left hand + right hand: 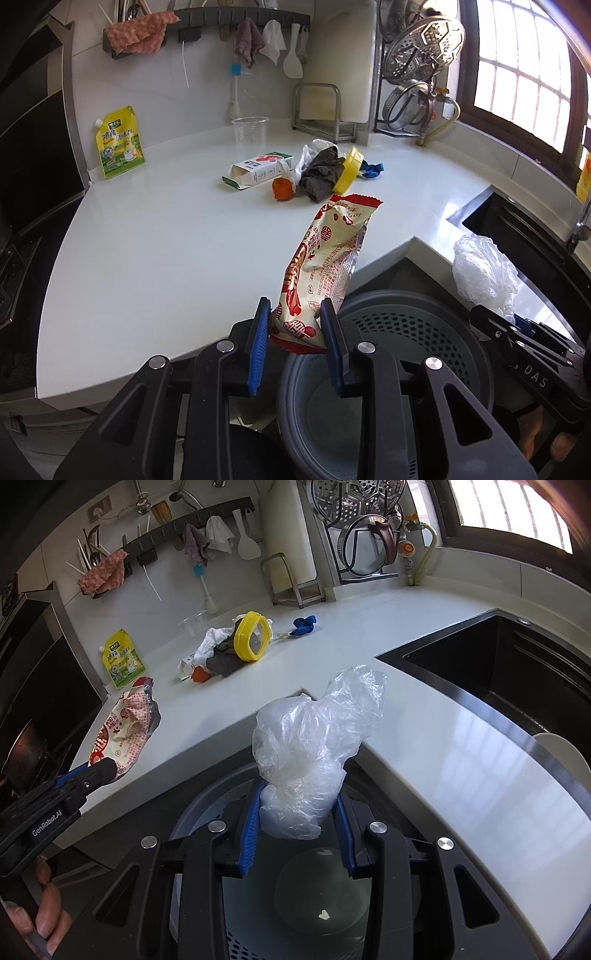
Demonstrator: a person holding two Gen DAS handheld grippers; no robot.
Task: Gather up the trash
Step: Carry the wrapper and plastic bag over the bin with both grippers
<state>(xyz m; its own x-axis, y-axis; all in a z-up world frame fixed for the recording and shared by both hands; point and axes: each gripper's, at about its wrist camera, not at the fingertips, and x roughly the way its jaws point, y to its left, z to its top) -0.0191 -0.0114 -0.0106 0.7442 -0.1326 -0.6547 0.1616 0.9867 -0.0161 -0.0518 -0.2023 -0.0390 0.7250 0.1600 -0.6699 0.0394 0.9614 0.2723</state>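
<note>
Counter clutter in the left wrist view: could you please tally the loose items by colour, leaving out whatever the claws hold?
Yellow: 2 (pouch, lid)
White: 2 (carton, crumpled bag)
Clear: 1 (cup)
Orange: 1 (scrap)
Dark grey: 1 (cloth)
Blue: 1 (scrap)
Total: 8

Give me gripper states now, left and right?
Left gripper: closed on the red-and-white snack wrapper.
Right gripper: closed on the crumpled clear plastic bag.
</note>
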